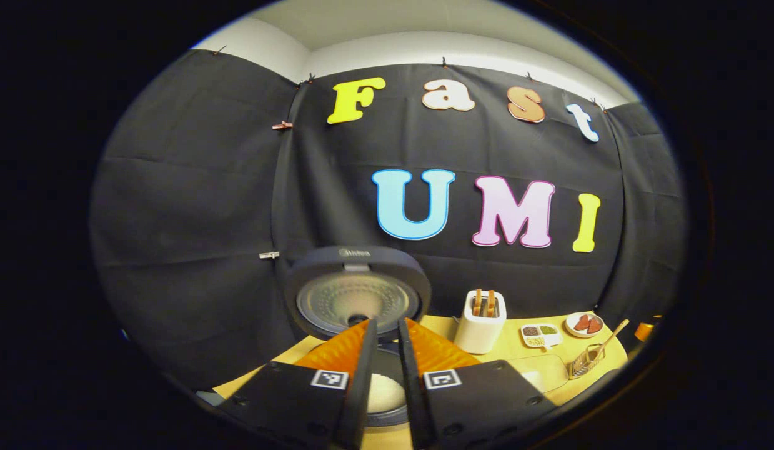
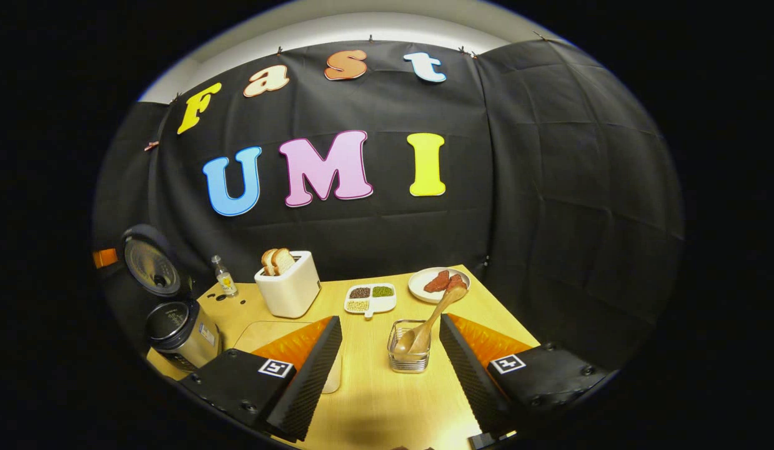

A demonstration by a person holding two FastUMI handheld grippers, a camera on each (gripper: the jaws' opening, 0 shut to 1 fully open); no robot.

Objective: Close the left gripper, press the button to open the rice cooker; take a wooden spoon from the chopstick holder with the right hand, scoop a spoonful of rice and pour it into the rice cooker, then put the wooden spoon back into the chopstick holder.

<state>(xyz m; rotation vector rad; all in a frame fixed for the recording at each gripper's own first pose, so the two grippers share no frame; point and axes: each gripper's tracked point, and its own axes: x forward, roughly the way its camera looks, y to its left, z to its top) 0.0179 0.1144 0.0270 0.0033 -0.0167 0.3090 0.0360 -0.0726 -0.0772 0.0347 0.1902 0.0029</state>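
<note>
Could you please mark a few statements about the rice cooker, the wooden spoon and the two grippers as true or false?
1. The rice cooker has its lid up. True.
2. The wooden spoon is held by the right gripper. False: it stands in the chopstick holder, between the open fingers and untouched.
3. The left gripper has its fingers nearly together. True.
4. The toaster is empty. False: bread slices stick out of its top.
5. White rice shows in the cooker's pot. True.
</note>
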